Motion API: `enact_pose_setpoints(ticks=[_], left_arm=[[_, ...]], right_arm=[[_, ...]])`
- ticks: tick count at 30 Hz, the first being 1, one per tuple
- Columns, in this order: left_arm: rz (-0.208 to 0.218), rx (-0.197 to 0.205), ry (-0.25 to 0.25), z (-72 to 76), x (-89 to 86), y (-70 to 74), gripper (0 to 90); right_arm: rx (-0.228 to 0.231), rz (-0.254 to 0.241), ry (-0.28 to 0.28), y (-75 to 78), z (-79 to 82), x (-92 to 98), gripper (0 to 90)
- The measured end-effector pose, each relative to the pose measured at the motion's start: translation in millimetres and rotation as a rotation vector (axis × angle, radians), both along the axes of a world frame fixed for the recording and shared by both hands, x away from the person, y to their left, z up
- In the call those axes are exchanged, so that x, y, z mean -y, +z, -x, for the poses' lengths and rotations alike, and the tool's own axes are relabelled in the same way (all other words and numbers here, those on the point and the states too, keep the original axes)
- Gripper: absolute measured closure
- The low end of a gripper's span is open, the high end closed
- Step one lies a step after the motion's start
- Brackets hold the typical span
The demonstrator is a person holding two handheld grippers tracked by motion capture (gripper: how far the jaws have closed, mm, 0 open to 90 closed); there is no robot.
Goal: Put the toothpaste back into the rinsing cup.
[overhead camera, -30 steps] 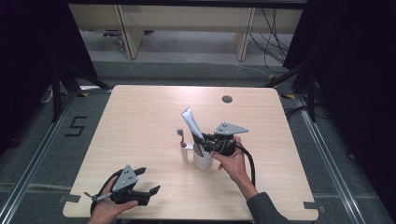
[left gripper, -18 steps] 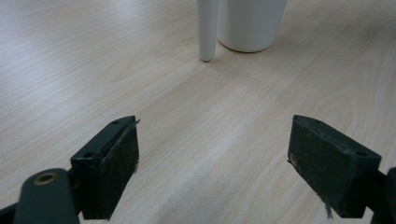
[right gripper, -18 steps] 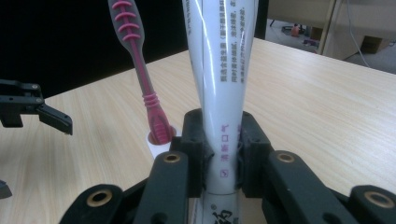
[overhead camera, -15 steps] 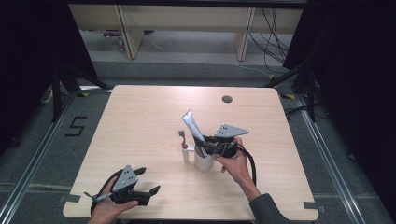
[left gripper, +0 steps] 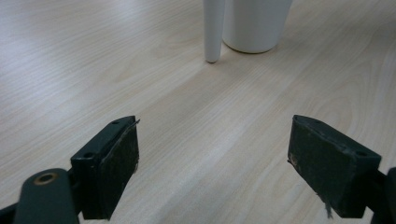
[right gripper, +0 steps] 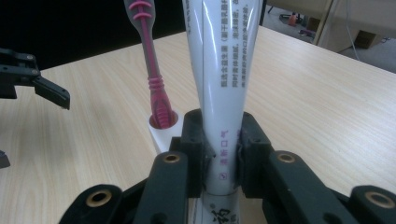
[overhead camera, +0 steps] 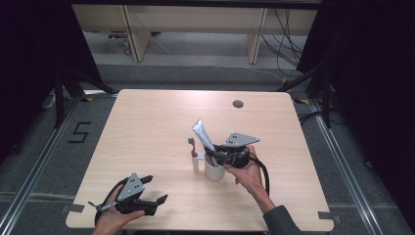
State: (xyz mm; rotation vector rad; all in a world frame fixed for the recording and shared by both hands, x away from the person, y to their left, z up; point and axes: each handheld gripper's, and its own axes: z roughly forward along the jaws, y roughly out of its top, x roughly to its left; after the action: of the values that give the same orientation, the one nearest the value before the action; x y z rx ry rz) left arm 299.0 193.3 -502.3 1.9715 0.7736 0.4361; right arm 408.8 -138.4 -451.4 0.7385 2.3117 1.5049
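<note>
In the right gripper view the toothpaste tube (right gripper: 215,79) is seen clamped in the right claw (right gripper: 219,154) over the cup (overhead camera: 214,171), not yet released, while the left claw (left gripper: 212,170) is held apart nearby.
</note>
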Motion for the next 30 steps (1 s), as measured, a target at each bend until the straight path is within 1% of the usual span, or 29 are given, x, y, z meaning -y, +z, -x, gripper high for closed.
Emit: enact_pose_setpoints(ticks=[1, 2, 3, 4, 5, 6, 8, 9, 10, 11, 12, 13, 14, 15, 16, 17, 18, 19, 21, 22, 23, 25, 26, 27, 28, 30], left_arm=[[0.000, 0.000, -0.001, 0.0, 0.0, 0.0, 16.1], [0.000, 0.000, 0.000, 0.0, 0.1, -0.1, 16.1], [0.000, -0.001, 0.000, 0.0, 0.1, -0.1, 16.1], [0.001, -0.001, 0.000, -0.1, 0.1, -0.2, 16.1], [0.000, -0.001, -0.001, -0.2, 0.1, -0.3, 16.1], [0.001, -0.001, 0.000, -0.1, 0.2, -0.3, 16.1], [0.000, 0.000, -0.001, 0.0, 0.1, -0.1, 16.0], [0.001, 0.001, 0.000, 0.0, 0.1, 0.1, 16.1], [0.003, 0.000, 0.001, 0.0, 0.1, 0.0, 16.1], [0.004, 0.000, 0.002, -0.1, 0.1, -0.1, 16.1], [0.004, -0.001, 0.003, -0.1, 0.1, -0.2, 16.0], [0.004, -0.001, 0.002, -0.1, 0.1, -0.2, 16.1], [0.001, 0.000, 0.000, -0.1, 0.0, -0.1, 16.1], [0.002, 0.001, 0.000, -0.1, 0.1, 0.0, 16.1], [0.003, 0.001, 0.001, 0.0, 0.2, 0.1, 16.1], [0.003, 0.001, 0.001, 0.0, 0.1, 0.1, 16.1], [0.004, 0.001, 0.002, -0.1, 0.0, 0.1, 16.1], [0.004, 0.001, 0.003, -0.2, 0.0, 0.1, 16.1], [0.002, 0.001, 0.001, -0.2, -0.4, 0.4, 16.1], [0.001, 0.002, -0.001, -0.4, -0.5, 0.3, 16.1], [-0.002, 0.000, 0.004, 0.0, -0.4, 0.5, 16.0], [0.003, 0.001, 0.004, -0.1, -0.1, 0.0, 16.1], [0.003, 0.001, 0.003, -0.1, -0.1, 0.1, 16.0], [0.003, 0.002, 0.003, -0.1, 0.0, 0.1, 16.1], [0.003, 0.001, 0.004, 0.0, 0.0, 0.1, 16.1], [0.001, 0.001, 0.002, 0.1, -0.1, 0.1, 16.1]], right_arm=[[-0.018, 0.014, 0.010, 0.8, 1.0, 0.6, 76.2], [-0.013, 0.022, 0.022, 0.4, 1.0, 0.1, 76.1], [0.001, 0.019, 0.029, -0.3, 0.5, 0.2, 76.1], [0.003, 0.032, 0.010, 0.0, 1.9, 0.7, 76.2], [-0.001, 0.039, 0.012, -0.3, 2.4, 0.8, 76.3], [-0.016, 0.044, 0.020, -0.5, 3.0, 1.6, 76.5], [-0.023, 0.051, 0.019, -1.2, 4.0, 2.4, 76.5], [-0.008, 0.045, 0.031, -2.5, 3.1, 2.2, 76.5], [0.003, 0.050, 0.020, -3.0, 3.7, 3.2, 76.5], [-0.026, 0.047, 0.032, -3.6, 5.0, 3.1, 76.5], [-0.032, 0.060, 0.022, -3.2, 6.3, 4.2, 76.4], [-0.039, 0.059, 0.022, -3.6, 7.3, 4.4, 76.5], [-0.006, 0.062, 0.018, -4.5, 6.7, 4.7, 76.5], [-0.022, 0.067, 0.023, -4.9, 7.8, 4.7, 76.4], [-0.021, 0.077, 0.026, -5.2, 7.9, 5.1, 76.4], [-0.026, 0.076, 0.023, -6.5, 8.6, 4.3, 76.3], [-0.035, 0.087, 0.017, -6.6, 9.5, 5.0, 76.0], [-0.024, 0.090, 0.021, -7.4, 8.9, 5.7, 75.3], [-0.035, 0.080, 0.014, -7.5, 9.7, 6.6, 74.8], [-0.002, 0.080, 0.016, -7.2, 8.6, 7.9, 74.6], [-0.003, 0.085, 0.019, -6.4, 8.8, 9.1, 74.5], [-0.041, 0.073, 0.016, -6.9, 11.6, 9.0, 74.4], [-0.033, 0.076, 0.016, -6.9, 12.2, 9.4, 74.1], [-0.029, 0.068, 0.004, -7.3, 13.4, 8.9, 73.8], [-0.028, 0.073, 0.002, -6.7, 13.8, 9.6, 73.6], [-0.037, 0.070, 0.008, -6.1, 14.1, 9.9, 73.0]])
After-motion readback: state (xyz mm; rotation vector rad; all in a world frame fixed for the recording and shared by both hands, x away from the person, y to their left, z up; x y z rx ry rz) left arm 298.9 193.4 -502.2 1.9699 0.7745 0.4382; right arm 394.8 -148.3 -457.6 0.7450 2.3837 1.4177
